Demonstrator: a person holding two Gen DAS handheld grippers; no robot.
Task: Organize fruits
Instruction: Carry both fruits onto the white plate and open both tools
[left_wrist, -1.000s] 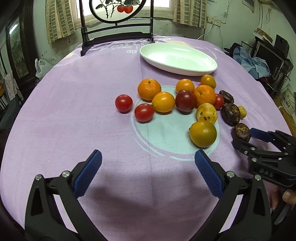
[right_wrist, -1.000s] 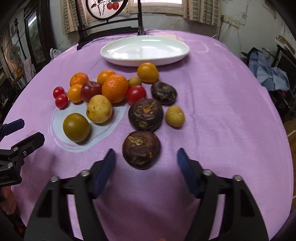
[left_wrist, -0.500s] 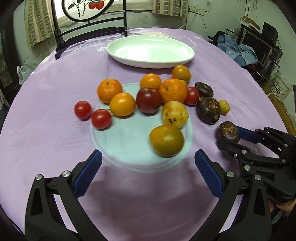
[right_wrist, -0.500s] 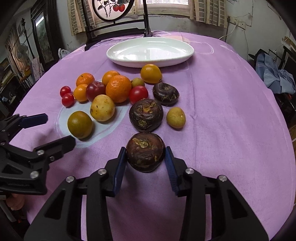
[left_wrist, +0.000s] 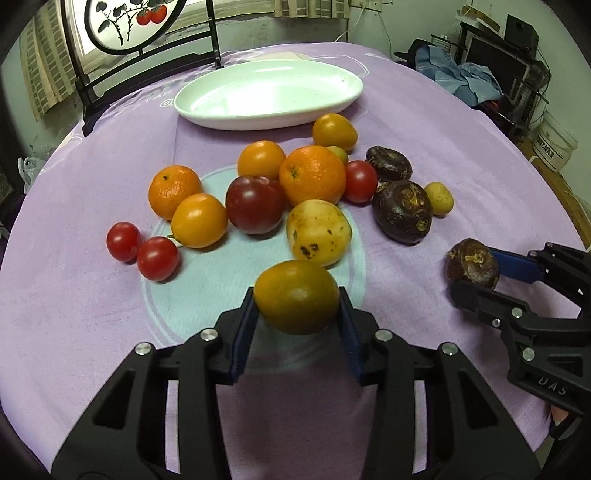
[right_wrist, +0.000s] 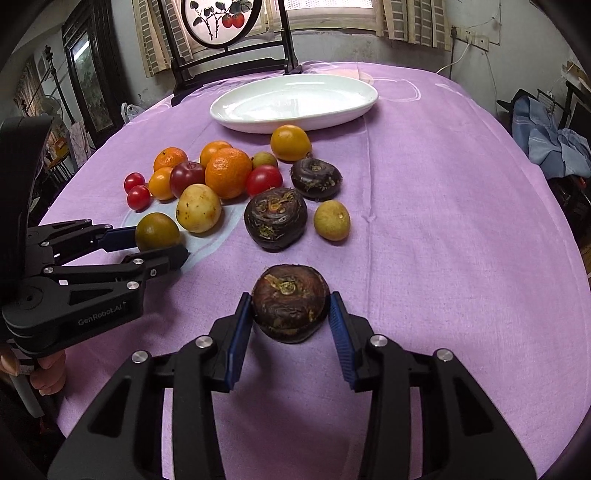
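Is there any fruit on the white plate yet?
No, the white plate holds nothing; all the fruit sits on the purple cloth or in the grippers.

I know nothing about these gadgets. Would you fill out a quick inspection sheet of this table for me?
Surface: purple tablecloth, pale circle print under the fruit.
Job's things: empty white oval dish; mixed fruit pile in front of it, none in the dish.
Clutter: nothing seen.
Grippers: left hand-held gripper shut on greenish-orange fruit; right hand-held gripper shut on dark brown fruit.
Cables: white cord on the back wall.
Surroundings: painted screen on a dark stand, curtained window, blue cloth at the right.
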